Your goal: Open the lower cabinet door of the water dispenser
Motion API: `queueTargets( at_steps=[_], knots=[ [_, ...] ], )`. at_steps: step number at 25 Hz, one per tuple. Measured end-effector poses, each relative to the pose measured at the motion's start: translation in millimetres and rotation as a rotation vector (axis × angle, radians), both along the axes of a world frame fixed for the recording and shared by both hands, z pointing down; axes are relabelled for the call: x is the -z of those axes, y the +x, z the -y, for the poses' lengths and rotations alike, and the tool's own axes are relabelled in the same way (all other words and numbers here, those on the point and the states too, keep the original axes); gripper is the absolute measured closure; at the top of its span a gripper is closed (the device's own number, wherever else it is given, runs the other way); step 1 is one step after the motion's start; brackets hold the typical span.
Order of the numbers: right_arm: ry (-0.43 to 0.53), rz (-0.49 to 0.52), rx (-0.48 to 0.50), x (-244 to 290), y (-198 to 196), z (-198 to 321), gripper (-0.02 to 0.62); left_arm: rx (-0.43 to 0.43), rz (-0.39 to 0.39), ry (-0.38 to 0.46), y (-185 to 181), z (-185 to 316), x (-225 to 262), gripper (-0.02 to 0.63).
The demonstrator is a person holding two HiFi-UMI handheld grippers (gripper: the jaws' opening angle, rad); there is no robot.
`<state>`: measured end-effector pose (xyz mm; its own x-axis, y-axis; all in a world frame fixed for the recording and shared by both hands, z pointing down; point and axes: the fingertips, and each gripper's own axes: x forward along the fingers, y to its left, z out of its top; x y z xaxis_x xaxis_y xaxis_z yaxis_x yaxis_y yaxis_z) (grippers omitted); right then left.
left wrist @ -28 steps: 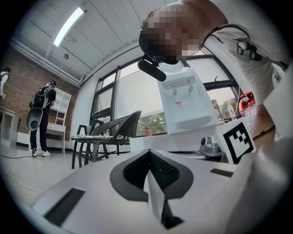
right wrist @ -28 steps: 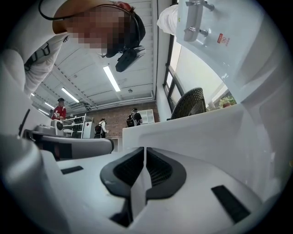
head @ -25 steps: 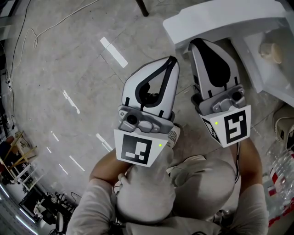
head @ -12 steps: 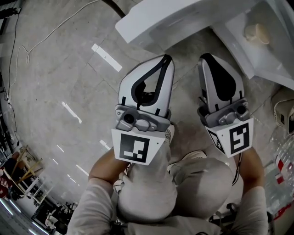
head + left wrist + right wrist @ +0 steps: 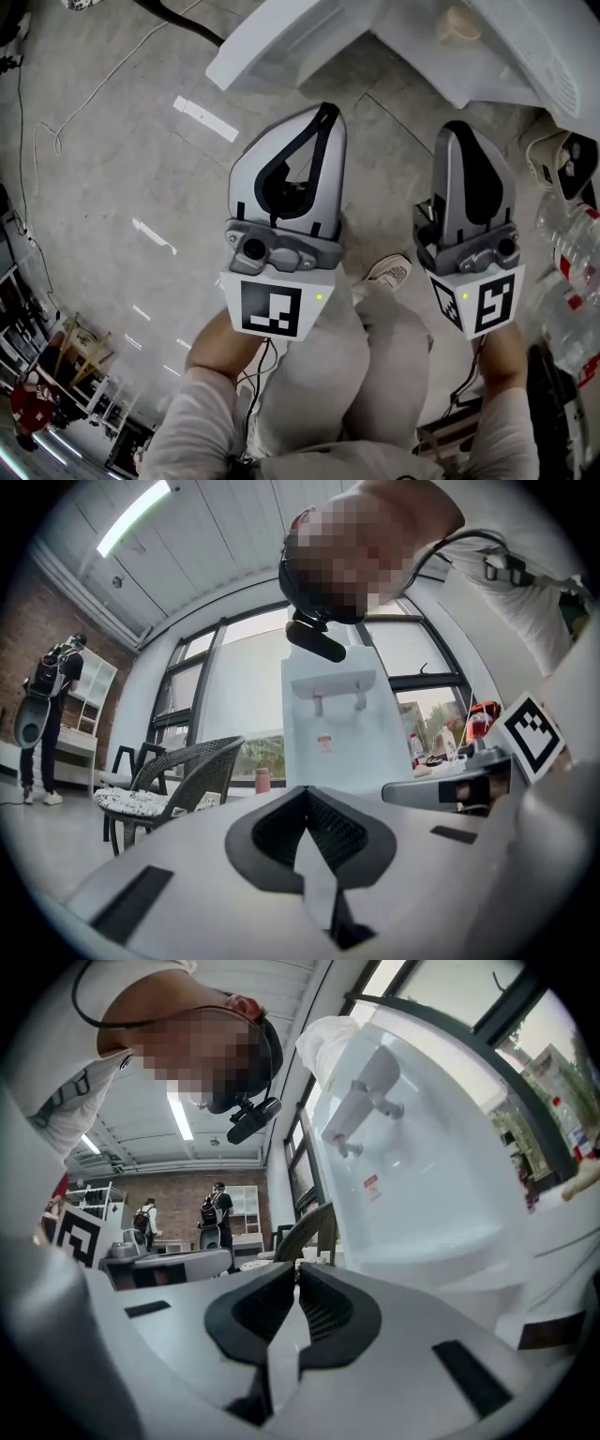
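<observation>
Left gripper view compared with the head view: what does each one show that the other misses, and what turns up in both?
Only the left gripper view: a wicker chair, the windows, a ceiling light and the two taps. Only the head view: the floor, and the person's legs and shoe. Both: the white water dispenser, the left gripper with its jaws shut on nothing, and the right gripper.

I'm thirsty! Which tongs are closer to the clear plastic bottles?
Right. The right tongs are just beside the clear plastic bottles, which lie to their right. The left tongs are farther off, on the other side of the right tongs.
</observation>
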<state>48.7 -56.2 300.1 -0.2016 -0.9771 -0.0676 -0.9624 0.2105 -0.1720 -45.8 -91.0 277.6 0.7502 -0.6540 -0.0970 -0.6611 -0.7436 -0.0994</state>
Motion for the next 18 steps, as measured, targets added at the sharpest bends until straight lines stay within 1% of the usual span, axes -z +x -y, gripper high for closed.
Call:
queueTargets(
  at_steps=[5,8,14,18],
  knots=[
    [-0.032,0.011,-0.107,94,34,-32,0.568,-0.017,0.024,-0.003,12,-14,100,0.604],
    [-0.061,-0.003,-0.144,161,49,-57,0.568,-0.017,0.026,-0.012,16,-26,171,0.604],
    [-0.086,-0.027,-0.238,321,73,-99,0.568,-0.04,0.021,-0.021,14,-41,333,0.604],
    [-0.072,-0.03,-0.346,426,97,-129,0.568,-0.065,0.011,-0.014,15,-46,433,0.604]
  ],
)
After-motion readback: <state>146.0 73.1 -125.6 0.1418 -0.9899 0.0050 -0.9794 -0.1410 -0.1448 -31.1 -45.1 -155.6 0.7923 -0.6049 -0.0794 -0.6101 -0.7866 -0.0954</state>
